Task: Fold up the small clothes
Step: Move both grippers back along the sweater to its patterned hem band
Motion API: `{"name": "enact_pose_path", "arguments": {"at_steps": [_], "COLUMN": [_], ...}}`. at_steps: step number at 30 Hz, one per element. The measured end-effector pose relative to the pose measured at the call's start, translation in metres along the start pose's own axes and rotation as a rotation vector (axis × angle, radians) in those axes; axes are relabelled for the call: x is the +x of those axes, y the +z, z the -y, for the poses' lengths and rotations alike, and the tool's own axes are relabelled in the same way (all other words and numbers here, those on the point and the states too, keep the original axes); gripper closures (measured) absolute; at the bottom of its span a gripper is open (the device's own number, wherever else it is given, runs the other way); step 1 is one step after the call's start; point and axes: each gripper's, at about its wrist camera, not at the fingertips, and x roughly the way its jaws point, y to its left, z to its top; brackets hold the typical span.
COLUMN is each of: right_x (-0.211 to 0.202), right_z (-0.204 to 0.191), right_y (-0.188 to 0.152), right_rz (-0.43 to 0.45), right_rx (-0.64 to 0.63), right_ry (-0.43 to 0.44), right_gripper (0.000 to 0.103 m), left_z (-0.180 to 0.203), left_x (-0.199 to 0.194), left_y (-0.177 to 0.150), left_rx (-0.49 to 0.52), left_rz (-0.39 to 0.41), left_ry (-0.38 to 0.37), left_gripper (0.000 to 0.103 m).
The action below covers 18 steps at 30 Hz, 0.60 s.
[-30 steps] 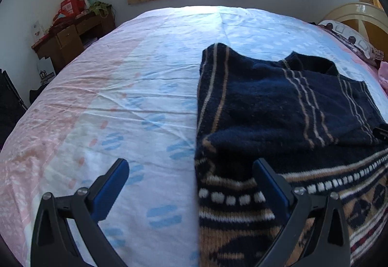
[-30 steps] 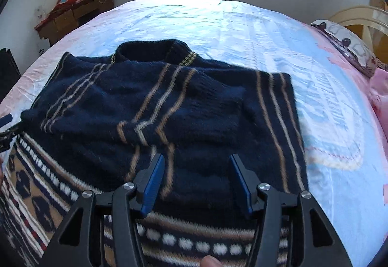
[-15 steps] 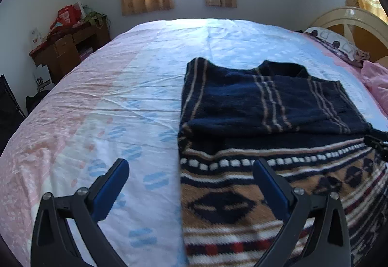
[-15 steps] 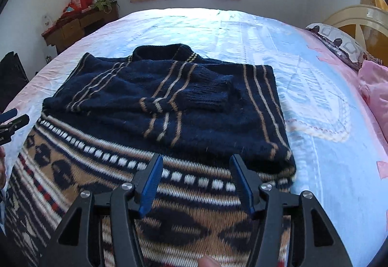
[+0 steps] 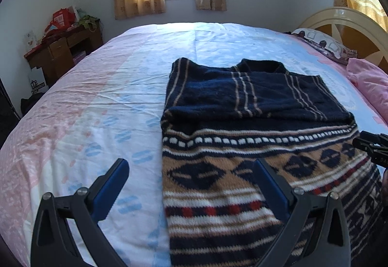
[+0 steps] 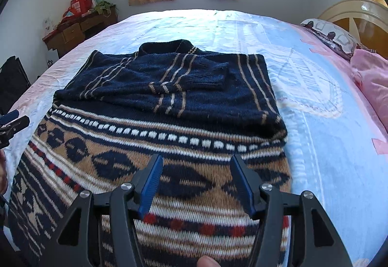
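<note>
A small knitted sweater (image 5: 254,121) lies flat on the bed, navy on top with both sleeves folded across the chest, and a tan, white and red patterned band toward me; it also shows in the right wrist view (image 6: 169,106). My left gripper (image 5: 191,165) is open and empty, above the sweater's left edge near the hem. My right gripper (image 6: 196,160) is open and empty, above the patterned band on the right half. Each gripper shows at the edge of the other's view.
The bed sheet (image 5: 97,102) is pale blue, white and pink. A pink blanket (image 6: 371,82) and a pillow (image 6: 332,36) lie at the right by the headboard (image 5: 351,21). A cluttered wooden desk (image 5: 60,51) stands at the left wall.
Both grippers have pulled back toward the hem, so the patterned lower band has come into view. Both stay open and empty. The sweater has not moved.
</note>
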Motion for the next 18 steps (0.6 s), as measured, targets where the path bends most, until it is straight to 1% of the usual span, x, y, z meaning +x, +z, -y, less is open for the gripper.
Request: {"name": "enact_pose_path", "arguments": {"at_steps": [3,8,13,16,18], "right_x": [-0.01,-0.031,-0.054,-0.067,-0.076], "right_z": [-0.001,-0.001,0.0,0.001,0.0], "right_y": [-0.009,-0.024,-0.039,-0.047,-0.052], "right_rz": [0.001,0.007,0.018,0.027,0.035], "right_rx": [-0.001,-0.007,-0.012,-0.013,-0.017], "right_ry": [0.003,0.003,0.0,0.0,0.0], "right_gripper": [0.041,0.04,0.04,0.04,0.04], "left_z": [0.002,0.003,0.005,0.005,0.005], "left_x": [-0.011,-0.029,-0.05,-0.059,-0.065], "left_y": [-0.006,-0.017,-0.027,-0.033,-0.036], "left_rx": [0.009,0.03,0.063,0.069,0.067], "left_rz": [0.007,0.005,0.02,0.014,0.014], "left_ry": [-0.008,-0.011,-0.004,-0.029,-0.033], "left_gripper": [0.0,0.0,0.0,0.0,0.0]}}
